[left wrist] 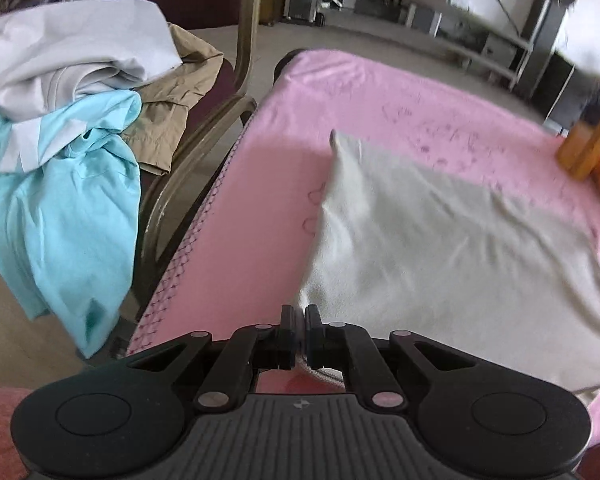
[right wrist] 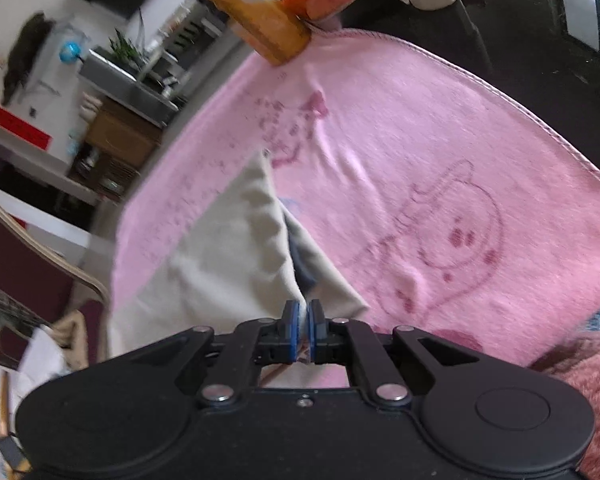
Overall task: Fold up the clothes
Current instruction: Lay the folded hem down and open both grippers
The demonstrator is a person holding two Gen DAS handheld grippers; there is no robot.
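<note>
A cream white garment (left wrist: 440, 240) lies spread on a pink towel (left wrist: 268, 168) that covers the table. My left gripper (left wrist: 300, 314) is shut on the garment's near left corner, cloth pinched between its pads. In the right wrist view the same garment (right wrist: 220, 248) rises in a fold toward my right gripper (right wrist: 303, 312), which is shut on its edge, with a dark inner layer showing just past the pads. The pink towel (right wrist: 420, 152) there bears a printed cartoon figure.
A chair (left wrist: 204, 136) at the left holds a heap of clothes: light blue (left wrist: 68, 184), grey white (left wrist: 72, 52) and tan (left wrist: 176, 112). An orange-yellow object (left wrist: 592, 136) (right wrist: 260, 20) stands at the towel's far corner. Shelving lines the far wall.
</note>
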